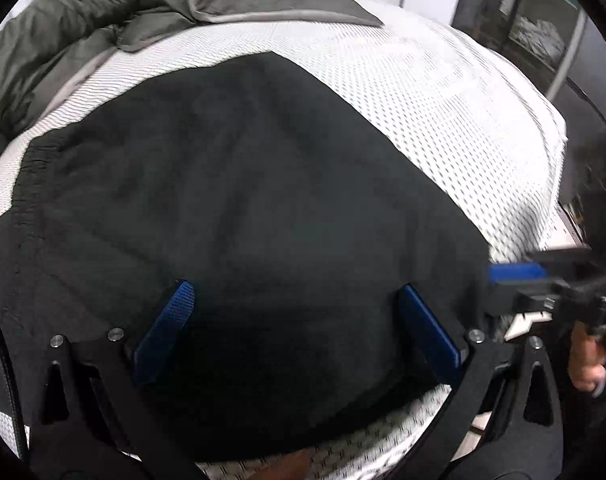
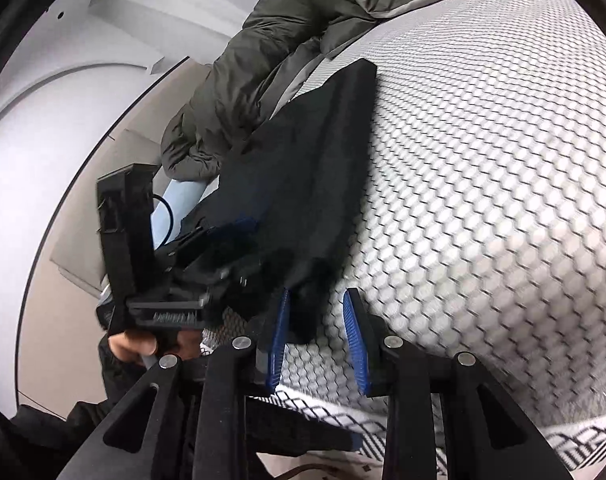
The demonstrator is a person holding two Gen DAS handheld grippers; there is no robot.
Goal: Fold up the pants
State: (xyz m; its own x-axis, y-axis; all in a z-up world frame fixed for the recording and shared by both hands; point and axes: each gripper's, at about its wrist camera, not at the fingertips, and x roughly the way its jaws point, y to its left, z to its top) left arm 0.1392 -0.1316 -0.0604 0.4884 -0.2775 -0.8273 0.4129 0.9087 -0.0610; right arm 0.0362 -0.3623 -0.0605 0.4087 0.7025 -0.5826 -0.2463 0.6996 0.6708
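Black matte woven pants (image 1: 243, 208), near hem cut off, on white honeycomb-patterned bed cover (image 1: 443, 92). Left gripper (image 1: 299, 332) jaws wide apart, empty. Right gripper (image 2: 317, 336) jaws part-closed; grip on pants corner unclear through blur.

The black pants (image 2: 303, 184) are seen draped on the honeycomb-patterned bedcover (image 2: 483, 200), a fold lying between the right gripper's (image 2: 317, 300) parted blue pads (image 2: 353, 340).

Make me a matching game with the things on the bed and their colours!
Things:
1. pants
2. blanket
3. bed cover
4. pads on the left gripper

Colours:
A. blue
B. white with a dotted pattern
C. black
D. dark grey-green

Pairs: 1-C, 2-D, 3-B, 4-A
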